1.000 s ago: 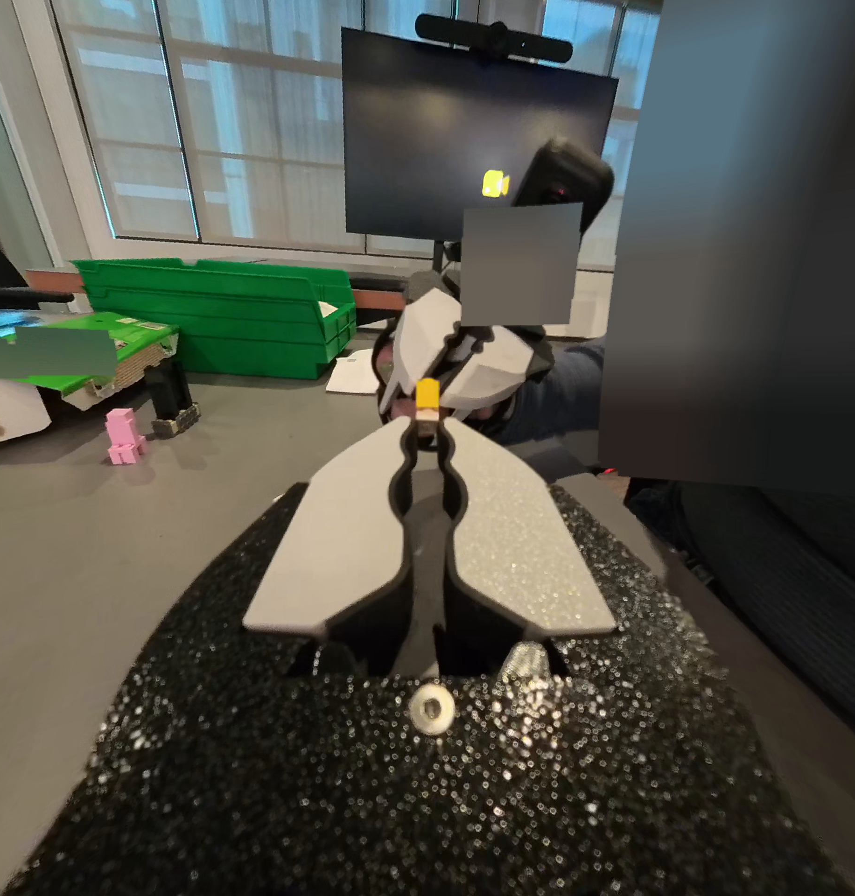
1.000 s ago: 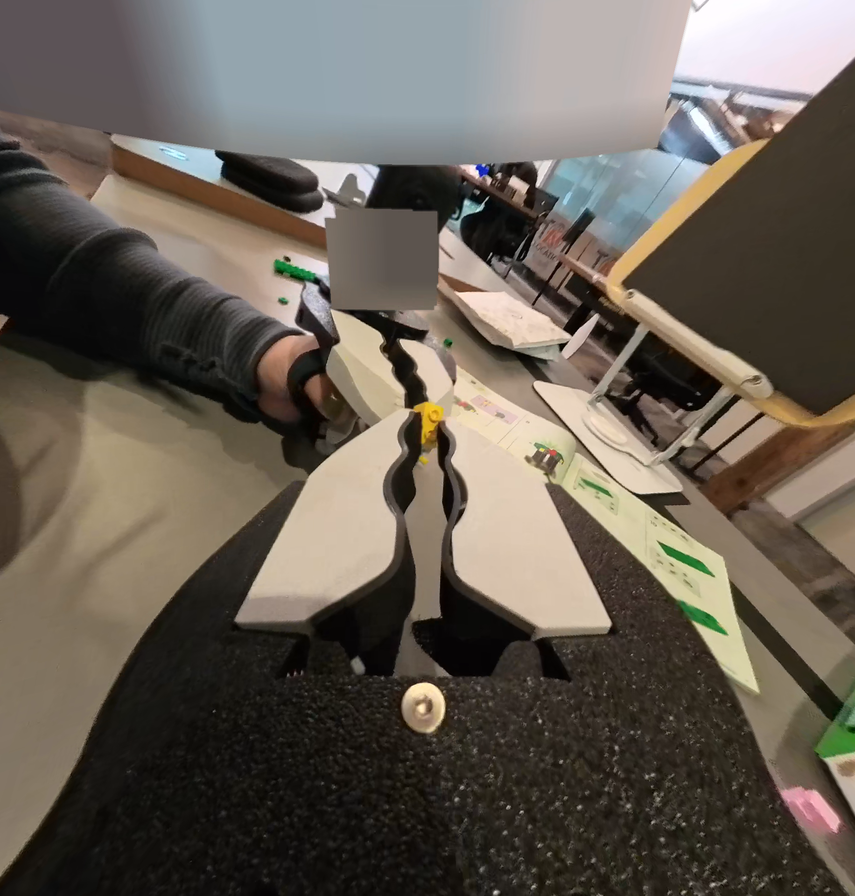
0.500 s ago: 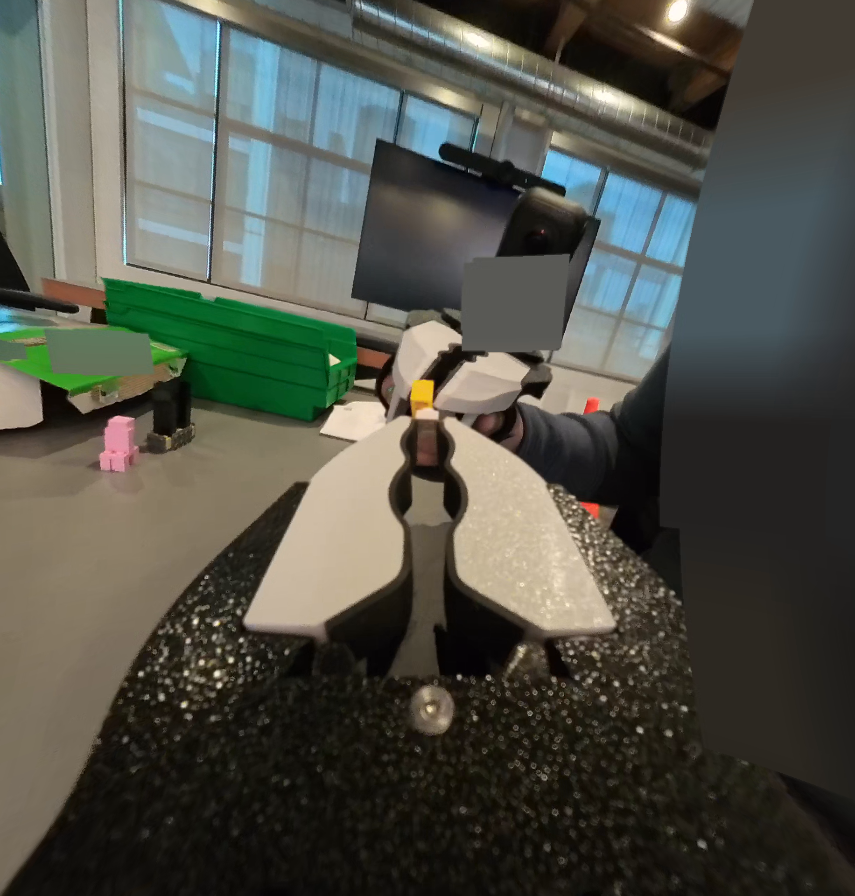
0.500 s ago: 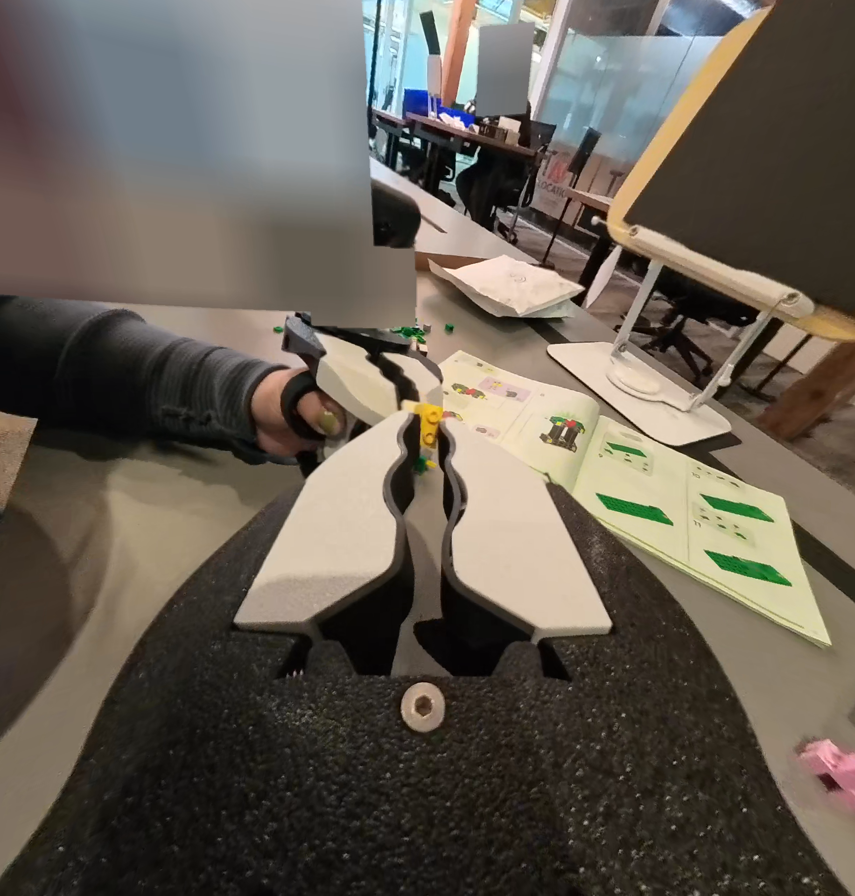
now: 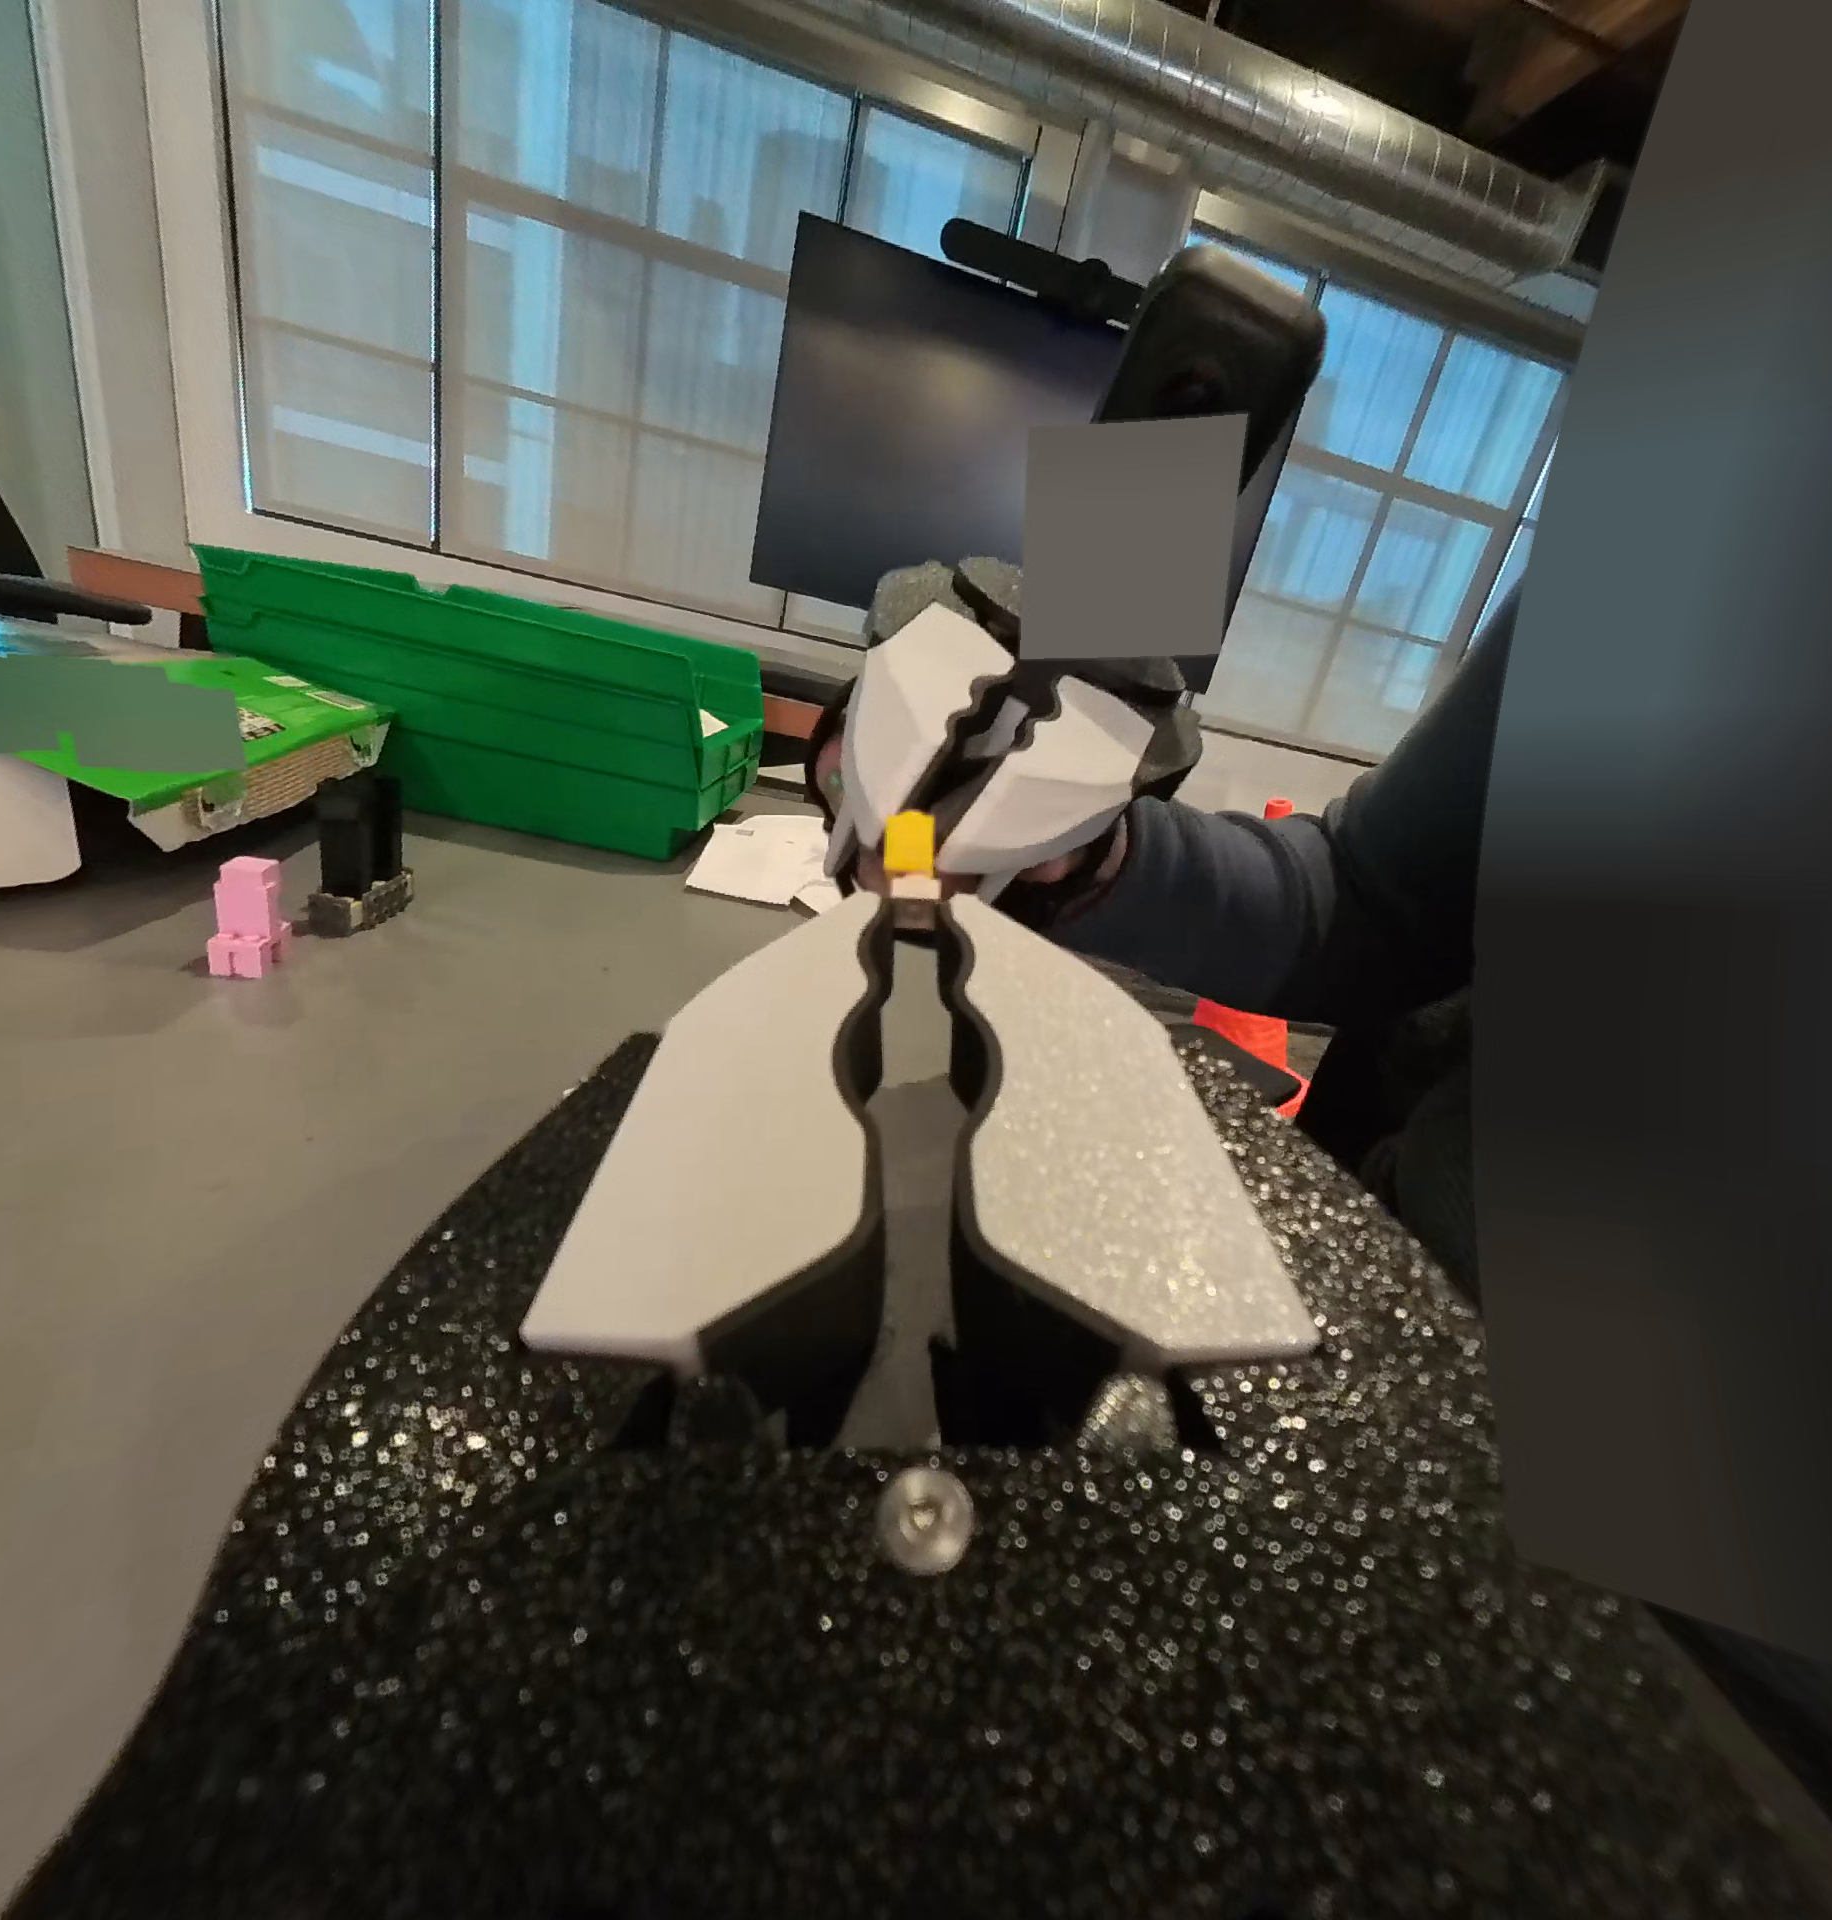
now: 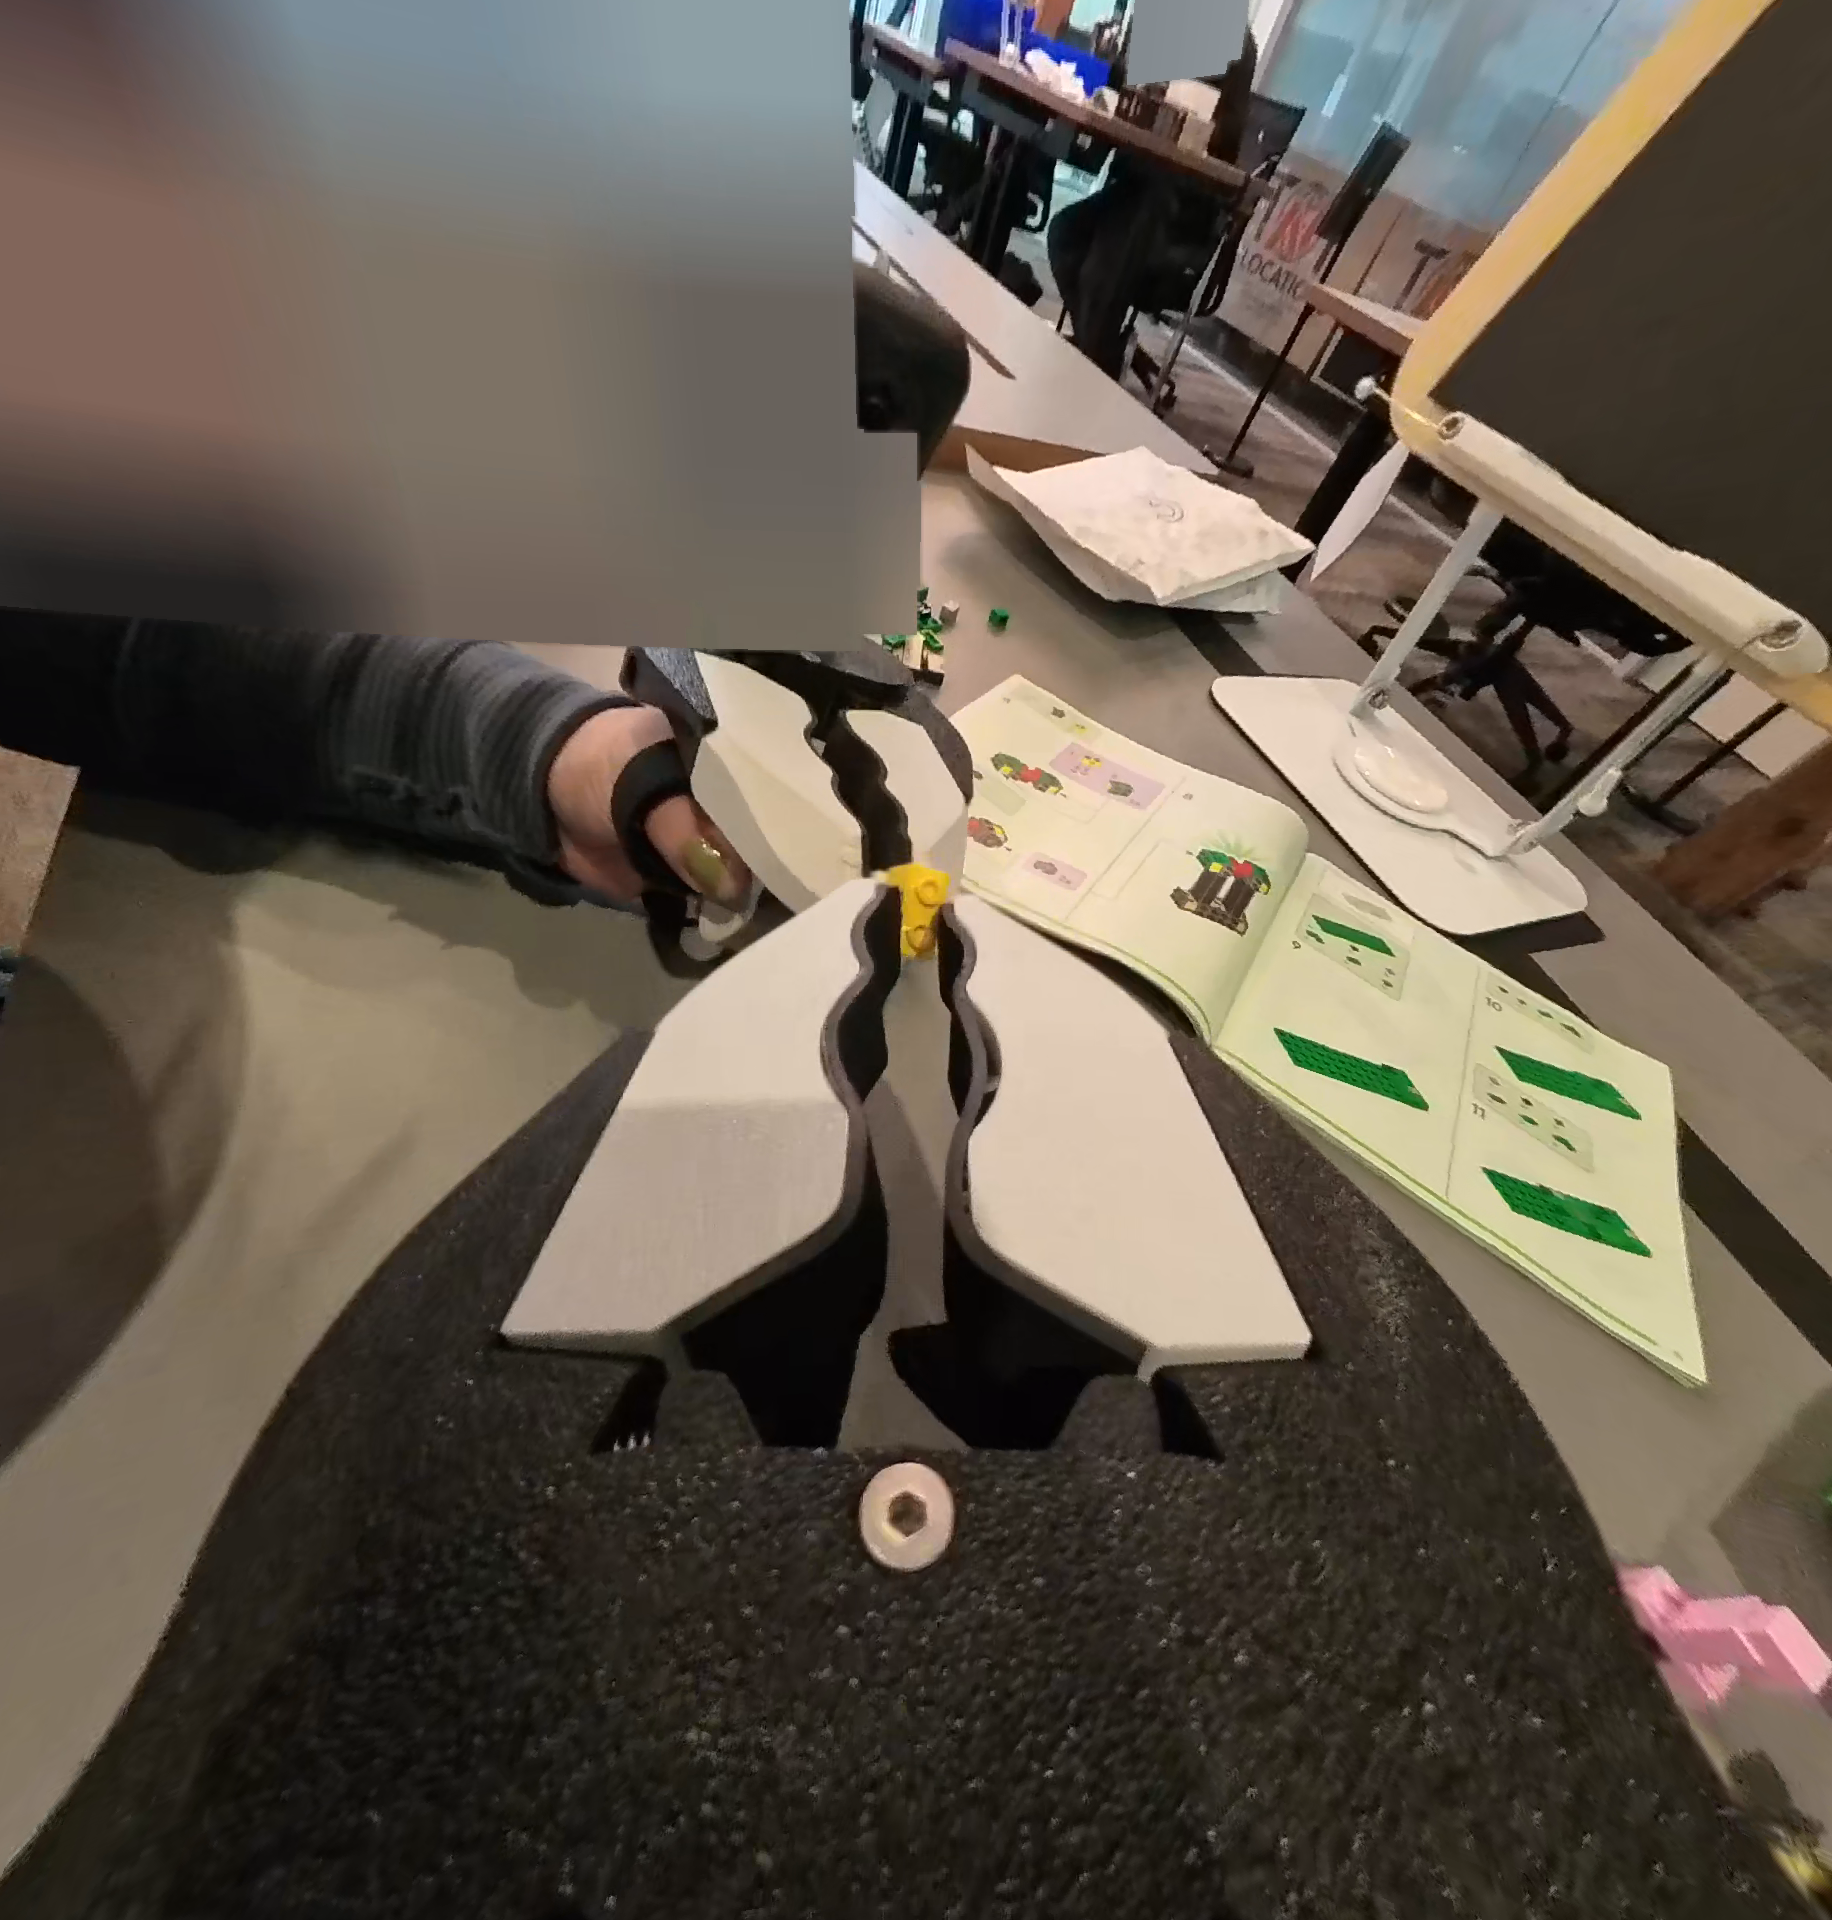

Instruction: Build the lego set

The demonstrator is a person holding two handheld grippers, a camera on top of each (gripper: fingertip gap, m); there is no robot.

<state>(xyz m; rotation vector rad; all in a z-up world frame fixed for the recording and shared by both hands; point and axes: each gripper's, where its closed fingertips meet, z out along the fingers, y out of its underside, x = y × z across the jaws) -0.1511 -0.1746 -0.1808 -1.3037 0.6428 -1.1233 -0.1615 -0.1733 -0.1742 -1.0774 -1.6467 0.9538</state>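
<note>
Above the grey desk (image 5: 268, 1091), my two claws now meet, left gripper (image 5: 913, 914) pinching a tan piece (image 5: 913, 889), right gripper (image 6: 917, 920) pinching the yellow brick (image 6: 919, 906), lifted higher for joining.

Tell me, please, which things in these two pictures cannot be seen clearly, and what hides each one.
- Left wrist view: how the tan piece joins the yellow brick is hidden by the tips of both tools.
- Right wrist view: the yellow brick's lower part is hidden between the right tool's fingers.
- Right wrist view: the pink figure is blurred.
- Right wrist view: the small loose pieces are too small to identify.
</note>
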